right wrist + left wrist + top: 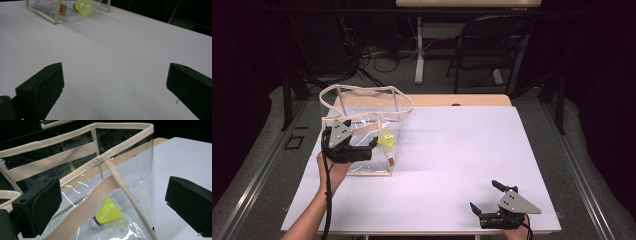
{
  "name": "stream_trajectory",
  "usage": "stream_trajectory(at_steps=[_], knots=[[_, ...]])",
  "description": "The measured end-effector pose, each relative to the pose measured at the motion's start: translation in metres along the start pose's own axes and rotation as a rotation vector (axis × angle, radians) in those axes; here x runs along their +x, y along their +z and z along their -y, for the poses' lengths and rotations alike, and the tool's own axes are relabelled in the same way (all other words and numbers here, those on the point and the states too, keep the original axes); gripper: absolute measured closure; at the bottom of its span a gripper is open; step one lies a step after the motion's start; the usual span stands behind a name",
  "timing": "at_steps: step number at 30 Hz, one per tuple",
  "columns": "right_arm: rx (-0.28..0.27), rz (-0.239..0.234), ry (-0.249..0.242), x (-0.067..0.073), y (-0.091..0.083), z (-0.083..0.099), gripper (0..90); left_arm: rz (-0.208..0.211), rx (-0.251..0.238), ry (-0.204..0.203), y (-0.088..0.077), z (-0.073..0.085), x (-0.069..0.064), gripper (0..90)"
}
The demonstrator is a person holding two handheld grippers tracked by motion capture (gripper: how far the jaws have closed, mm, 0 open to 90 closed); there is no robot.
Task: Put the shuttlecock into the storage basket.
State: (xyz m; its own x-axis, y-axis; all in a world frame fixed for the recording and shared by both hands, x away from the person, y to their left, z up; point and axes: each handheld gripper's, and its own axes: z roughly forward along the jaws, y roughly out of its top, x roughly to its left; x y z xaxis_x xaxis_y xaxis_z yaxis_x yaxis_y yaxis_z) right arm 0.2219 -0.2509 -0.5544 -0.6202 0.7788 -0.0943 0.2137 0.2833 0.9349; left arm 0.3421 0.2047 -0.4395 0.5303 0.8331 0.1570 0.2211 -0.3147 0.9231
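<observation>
The clear bag (362,130) is standing at the table's (452,150) far left, a yellow shuttlecock (386,138) lying inside it. The left gripper (371,146) is hovering at the bag's near side, jaws wide and gripping nothing. The right gripper (484,196) is sitting near right, jaws wide, empty.

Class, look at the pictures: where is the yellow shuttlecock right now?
The yellow shuttlecock lies inside the clear bag at the table's left in the high view, just beyond the left gripper.

No readable text; small brown tag (63,9) on clear bag (45,10) illegible.
</observation>
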Motion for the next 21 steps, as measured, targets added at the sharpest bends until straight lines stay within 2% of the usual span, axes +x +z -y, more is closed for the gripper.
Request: stream_trajectory(at_steps=[15,21], knots=[[0.004,0.003,-0.006,0.001,0.001,-0.001,1.0,0.073,-0.012,0.004,-0.013,0.028,-0.016,0.2],[0.007,0.003,-0.012,0.002,0.001,-0.001,1.0,0.122,-0.028,0.011,-0.021,0.038,-0.023,0.0]])
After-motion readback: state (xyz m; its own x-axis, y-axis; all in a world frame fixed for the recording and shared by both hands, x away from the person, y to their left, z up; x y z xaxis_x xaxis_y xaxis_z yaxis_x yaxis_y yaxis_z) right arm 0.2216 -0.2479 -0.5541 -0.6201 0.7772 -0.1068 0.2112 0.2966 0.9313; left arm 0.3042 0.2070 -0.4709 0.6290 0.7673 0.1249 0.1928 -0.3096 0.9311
